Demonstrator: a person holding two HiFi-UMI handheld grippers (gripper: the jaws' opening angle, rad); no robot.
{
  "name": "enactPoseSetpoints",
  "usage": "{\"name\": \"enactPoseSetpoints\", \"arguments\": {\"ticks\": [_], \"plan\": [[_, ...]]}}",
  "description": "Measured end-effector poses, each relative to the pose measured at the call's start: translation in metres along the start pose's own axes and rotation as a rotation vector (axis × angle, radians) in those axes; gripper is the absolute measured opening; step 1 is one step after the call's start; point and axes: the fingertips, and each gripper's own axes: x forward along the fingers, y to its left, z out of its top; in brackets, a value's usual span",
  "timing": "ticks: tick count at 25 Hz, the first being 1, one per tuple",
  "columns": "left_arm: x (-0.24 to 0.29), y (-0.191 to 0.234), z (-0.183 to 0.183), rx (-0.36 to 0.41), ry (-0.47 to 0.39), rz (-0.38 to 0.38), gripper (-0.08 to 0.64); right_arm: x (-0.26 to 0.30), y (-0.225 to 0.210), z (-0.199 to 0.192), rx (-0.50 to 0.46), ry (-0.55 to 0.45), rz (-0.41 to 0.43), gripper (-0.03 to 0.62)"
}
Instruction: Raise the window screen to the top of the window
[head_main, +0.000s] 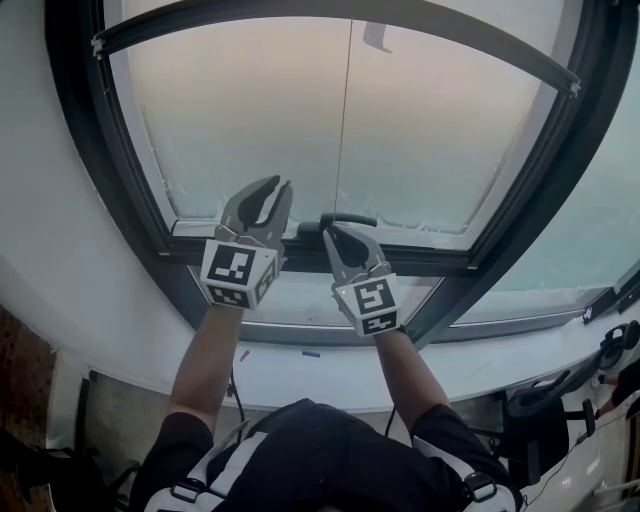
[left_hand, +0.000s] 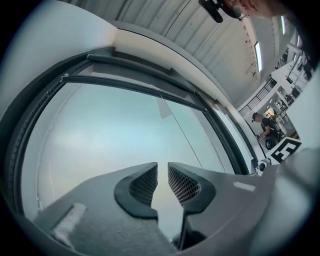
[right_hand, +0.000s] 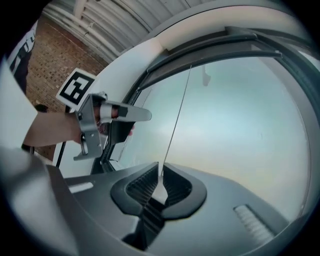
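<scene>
Screen count is one: we see a pale translucent window screen (head_main: 230, 120) covering the dark-framed window (head_main: 95, 150) from top rail down to its bottom edge. One thin grey pull cord (right_hand: 177, 115) hangs down its middle. Of two grippers, our right gripper (right_hand: 160, 175) pinches the cord's lower end; our left gripper (left_hand: 162, 172) stands slightly parted, empty.

Dark window frame (head_main: 95, 130): matt metal; pale translucent window screen (head_main: 250, 110): smooth; thin pull cord (right_hand: 176, 120): smooth; grey left gripper (left_hand: 162, 170): matt plastic, cross-hatched pads (left_hand: 145, 185).
</scene>
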Motion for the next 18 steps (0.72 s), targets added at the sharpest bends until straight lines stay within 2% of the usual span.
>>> {"name": "enactPoseSetpoints", "arguments": {"ticks": [6,11,16,18], "plan": [[-0.006,0.001,0.01,-0.02,-0.064,-0.009,0.055,0.003,-0.027,0.046,0.009,-0.094,-0.042,0.034],[-0.009,0.005,0.02,-0.038,-0.102,0.001,0.034,0.014,-0.028,0.071,-0.091,-0.124,-0.063,0.034],[-0.006,0.015,0.01,0.007,-0.065,0.055,0.015,0.025,-0.024,0.092,-0.128,-0.162,-0.066,0.034],[-0.005,0.014,0.007,0.011,-0.058,0.051,0.005,0.027,-0.025,0.1,-0.129,-0.173,-0.068,0.034]]}}
